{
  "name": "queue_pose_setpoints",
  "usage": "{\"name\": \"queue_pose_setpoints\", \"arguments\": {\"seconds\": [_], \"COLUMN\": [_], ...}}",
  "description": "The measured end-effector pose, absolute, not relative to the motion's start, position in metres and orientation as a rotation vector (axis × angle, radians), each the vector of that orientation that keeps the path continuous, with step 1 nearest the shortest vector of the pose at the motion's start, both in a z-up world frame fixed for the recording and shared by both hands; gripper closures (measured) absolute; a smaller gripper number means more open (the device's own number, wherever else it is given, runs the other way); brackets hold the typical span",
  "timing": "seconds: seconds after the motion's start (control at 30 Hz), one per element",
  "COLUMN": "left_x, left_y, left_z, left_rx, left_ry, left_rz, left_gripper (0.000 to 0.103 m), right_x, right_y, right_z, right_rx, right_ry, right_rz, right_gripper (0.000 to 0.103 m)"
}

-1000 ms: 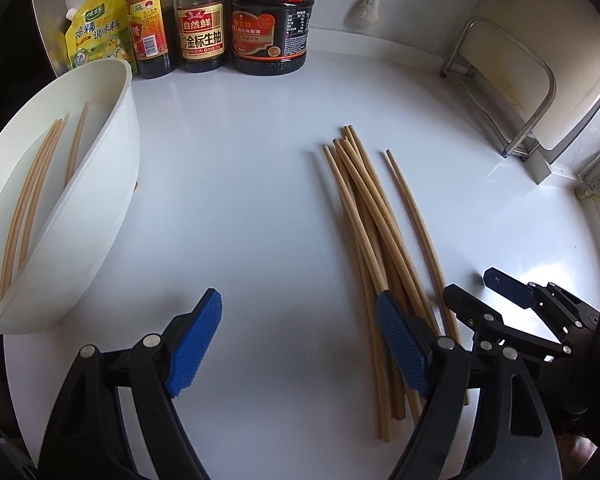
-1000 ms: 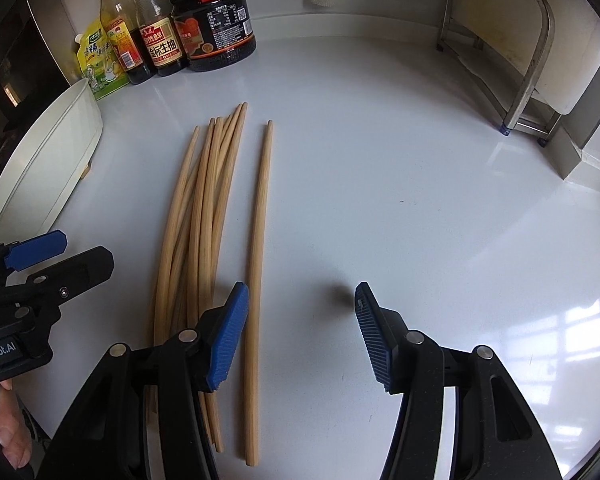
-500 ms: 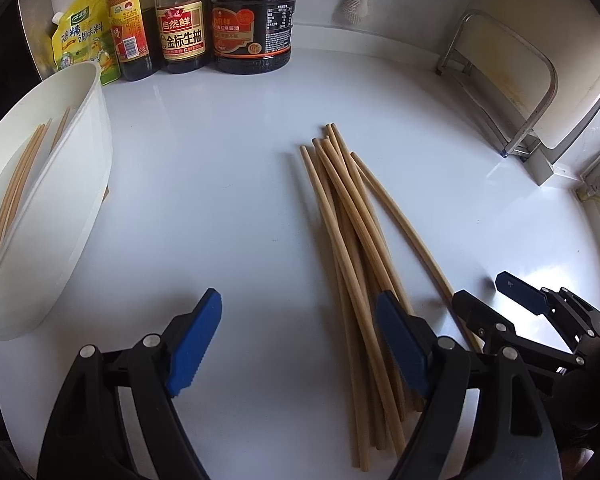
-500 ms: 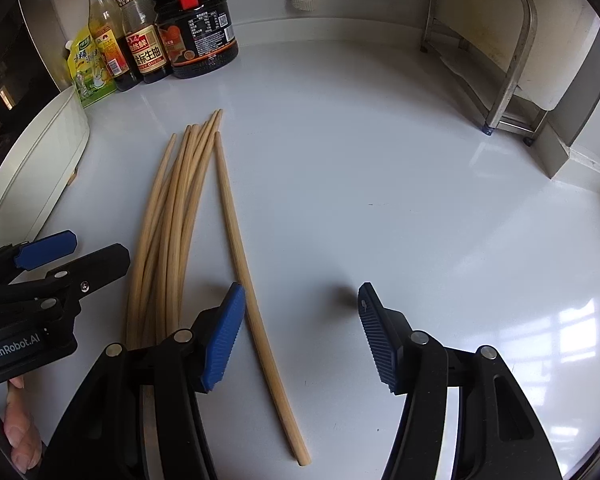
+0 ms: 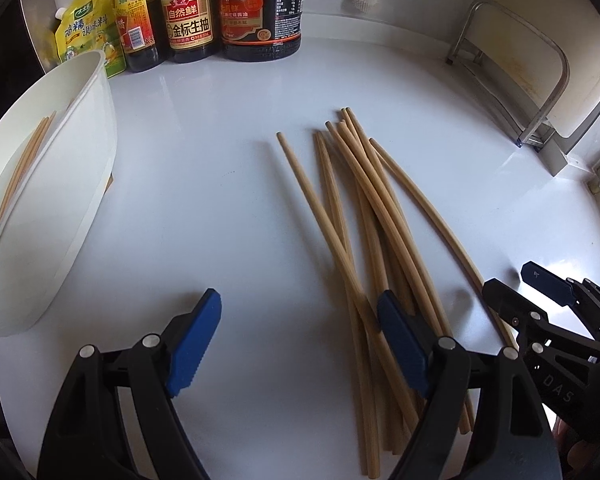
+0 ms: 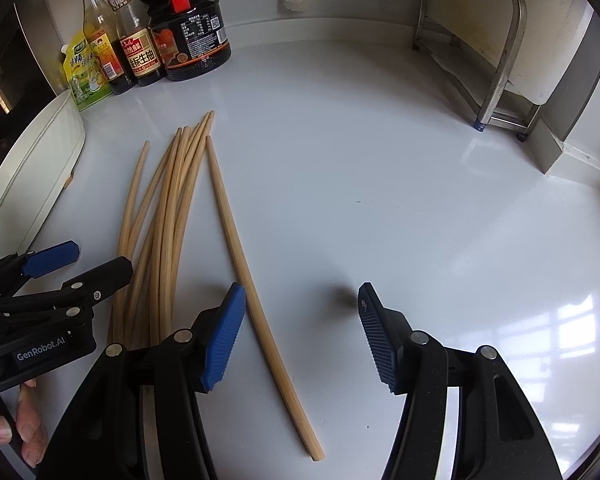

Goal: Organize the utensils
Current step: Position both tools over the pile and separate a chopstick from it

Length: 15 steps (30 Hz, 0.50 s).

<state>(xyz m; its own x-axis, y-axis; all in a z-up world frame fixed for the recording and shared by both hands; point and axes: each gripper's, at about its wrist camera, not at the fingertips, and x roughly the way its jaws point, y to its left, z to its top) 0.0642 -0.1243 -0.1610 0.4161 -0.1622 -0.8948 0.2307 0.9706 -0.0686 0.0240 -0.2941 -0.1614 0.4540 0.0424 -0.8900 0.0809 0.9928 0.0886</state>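
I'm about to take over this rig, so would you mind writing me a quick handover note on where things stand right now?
Left gripper: open, holding nothing, low over the near end of the chopstick pile.
Right gripper: open, empty; one loose chopstick lies on the counter between its pads, ungripped.
Done: a few chopsticks already lie in the white bin at the left.
Left: the pile and the loose chopstick still have to go into the bin.
Sauce bottles stand at the back, clear of the work.
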Motion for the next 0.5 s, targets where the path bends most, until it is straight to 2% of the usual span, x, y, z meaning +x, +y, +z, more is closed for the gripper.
{"name": "queue_pose_setpoints", "arguments": {"seconds": [0.5], "left_x": [0.064], "left_y": [-0.087], "left_z": [-0.163], "left_rx": [0.033], "left_ry": [1.114], "left_rz": [-0.177], "left_gripper": [0.023], "right_x": [0.031], "right_y": [-0.287], "right_z": [-0.161], "right_rx": [0.11], "right_ry": [1.093], "right_rz": [-0.007], "right_gripper": [0.047]}}
